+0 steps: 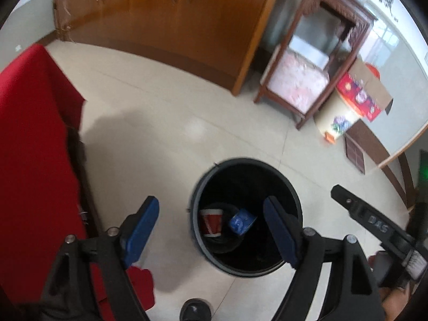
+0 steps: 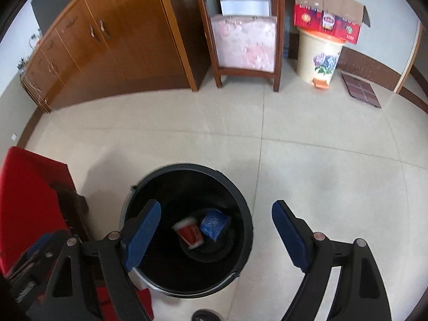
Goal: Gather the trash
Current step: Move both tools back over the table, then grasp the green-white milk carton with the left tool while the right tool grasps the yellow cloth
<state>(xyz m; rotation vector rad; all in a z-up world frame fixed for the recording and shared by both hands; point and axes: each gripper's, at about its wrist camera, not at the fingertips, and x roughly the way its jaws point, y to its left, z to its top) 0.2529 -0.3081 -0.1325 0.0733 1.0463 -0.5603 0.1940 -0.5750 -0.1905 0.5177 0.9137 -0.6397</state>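
Observation:
A black round trash bin (image 1: 290,187) (image 2: 244,211) stands on the tiled floor below both grippers. Inside it lie a red paper cup (image 1: 211,223) (image 2: 188,234) and a blue carton (image 1: 240,222) (image 2: 214,223). My left gripper (image 1: 211,227) is open and empty, held above the bin's left side. My right gripper (image 2: 216,231) is open and empty, above the bin's right rim. Part of the right gripper's body (image 1: 374,222) shows at the right of the left wrist view.
A table with a red cloth (image 1: 29,147) (image 2: 24,187) stands left of the bin. A wooden cabinet (image 1: 165,18) (image 2: 112,45), a wooden stand (image 1: 315,61) (image 2: 246,26), a cream pedal bin (image 2: 319,56) topped by a cardboard box (image 2: 326,16), and a shoe (image 1: 195,310).

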